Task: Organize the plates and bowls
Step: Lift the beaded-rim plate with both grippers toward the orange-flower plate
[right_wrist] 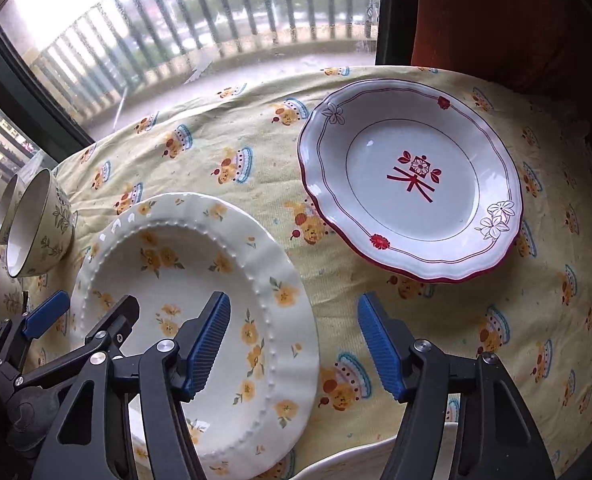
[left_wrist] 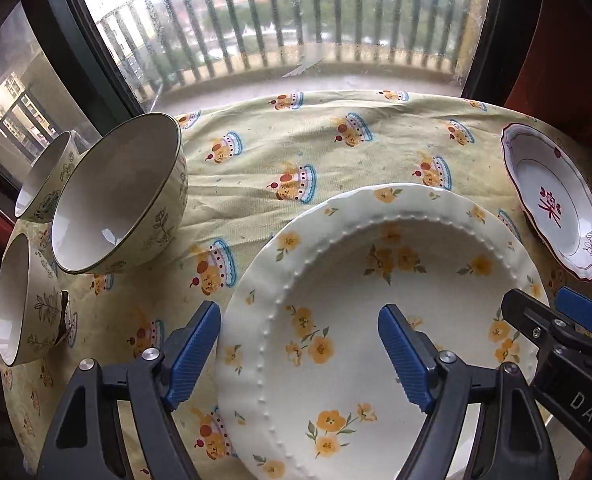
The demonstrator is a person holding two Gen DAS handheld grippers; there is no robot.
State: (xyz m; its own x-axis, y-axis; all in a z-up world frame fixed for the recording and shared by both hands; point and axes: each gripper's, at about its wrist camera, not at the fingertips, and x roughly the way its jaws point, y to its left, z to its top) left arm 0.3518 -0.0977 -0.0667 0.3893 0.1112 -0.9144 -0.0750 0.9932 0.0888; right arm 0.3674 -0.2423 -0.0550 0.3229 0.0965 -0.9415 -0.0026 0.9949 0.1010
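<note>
A cream plate with yellow flowers (left_wrist: 395, 280) (right_wrist: 200, 248) lies on the tablecloth. My left gripper (left_wrist: 299, 356) stands open across the plate's left rim, one blue pad outside it and one over the well, neither pressing. My right gripper (right_wrist: 294, 348) is open across the right rim in the same way. Each gripper shows in the other's view: the right gripper (left_wrist: 543, 306), the left gripper (right_wrist: 86, 312). A white plate with a red rim (right_wrist: 411, 184) (left_wrist: 551, 200) sits to the right. Three floral bowls (left_wrist: 120, 196) (right_wrist: 40, 224) stand at the left.
A yellow cloth with a cake print (left_wrist: 296, 148) covers the table, wrinkled in the middle. A window with a balcony railing (left_wrist: 276, 32) runs behind it. A red curtain (right_wrist: 495, 20) hangs at the right. A white rim (right_wrist: 355, 460) shows at the near edge.
</note>
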